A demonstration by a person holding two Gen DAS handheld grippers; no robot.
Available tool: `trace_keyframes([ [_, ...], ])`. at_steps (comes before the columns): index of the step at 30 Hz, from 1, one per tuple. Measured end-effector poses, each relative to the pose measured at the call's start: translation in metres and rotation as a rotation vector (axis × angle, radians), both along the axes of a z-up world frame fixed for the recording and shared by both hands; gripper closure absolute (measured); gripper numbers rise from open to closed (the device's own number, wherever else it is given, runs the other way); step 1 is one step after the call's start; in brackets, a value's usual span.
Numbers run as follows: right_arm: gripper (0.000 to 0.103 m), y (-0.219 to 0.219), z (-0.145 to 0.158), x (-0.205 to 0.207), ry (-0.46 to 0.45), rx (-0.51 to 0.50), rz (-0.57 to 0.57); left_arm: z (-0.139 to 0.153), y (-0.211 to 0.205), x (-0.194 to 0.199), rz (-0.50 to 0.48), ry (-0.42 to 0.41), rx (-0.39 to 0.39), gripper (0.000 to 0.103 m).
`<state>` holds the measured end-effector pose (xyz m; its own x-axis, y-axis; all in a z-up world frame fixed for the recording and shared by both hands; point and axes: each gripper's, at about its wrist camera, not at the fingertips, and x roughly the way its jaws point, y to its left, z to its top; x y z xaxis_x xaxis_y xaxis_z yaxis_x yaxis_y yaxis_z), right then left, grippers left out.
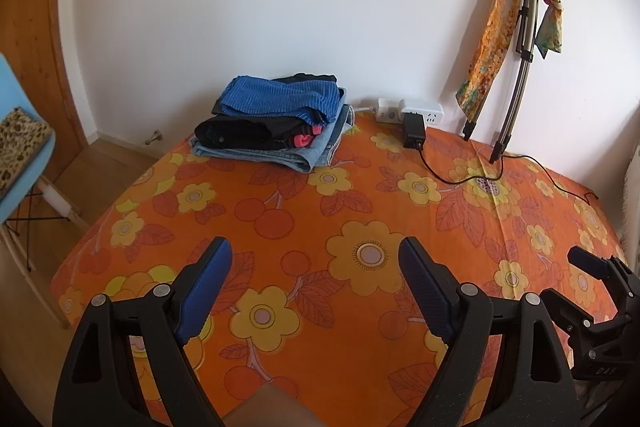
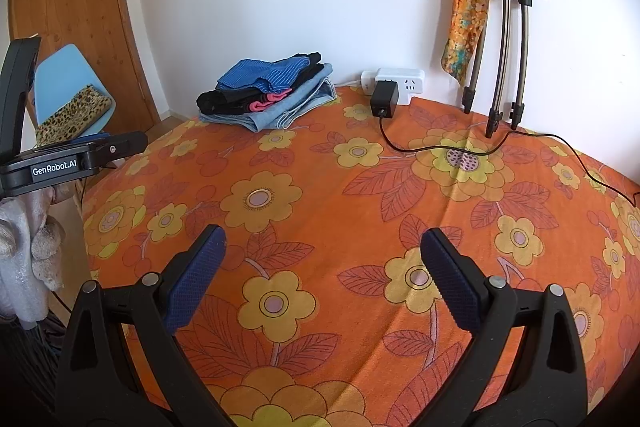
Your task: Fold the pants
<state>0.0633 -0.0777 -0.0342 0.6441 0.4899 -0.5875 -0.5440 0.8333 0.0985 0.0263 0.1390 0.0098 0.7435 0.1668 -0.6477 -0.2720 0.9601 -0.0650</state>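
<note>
Orange floral cloth covers the desk (image 2: 360, 211), which fills most of both views and lies bare across its near and middle parts. Behind it a white wall (image 1: 260, 7) rises, with a folded tripod (image 1: 516, 55) draped in a patterned scarf (image 1: 490, 39) leaning against it on the right. At the far left edge of the desk, close to the wall, sits the stack of clothes (image 2: 268, 95): pale denim at the bottom, a black garment with pink trim in the middle, and blue striped fabric on top. Which of these are the pants to be folded cannot be told. Just right of the stack, a white power strip (image 2: 394, 83) holds a black adapter (image 2: 384, 101), whose cable (image 2: 440, 147) trails across the cloth toward the right.

The left claw (image 1: 316, 259) hovers over the near desk, jaws spread wide, holding nothing. The right claw (image 2: 322, 249) does the same, equally wide and empty.

By the look of it, the work stands between garments or at its start: nothing is spread out for folding. The next move likely calls for reaching well forward to the stack, pinching one garment alone, and drawing it onto the bare cloth, keeping clear of the cable.
</note>
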Motion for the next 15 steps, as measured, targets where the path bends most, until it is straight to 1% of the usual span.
trace_keyframes([
  [15,0.003,0.0007,-0.0011,0.0001,0.002,0.0,0.0,-0.0002,0.0012,0.0005,0.004,0.003,0.0,0.017],
])
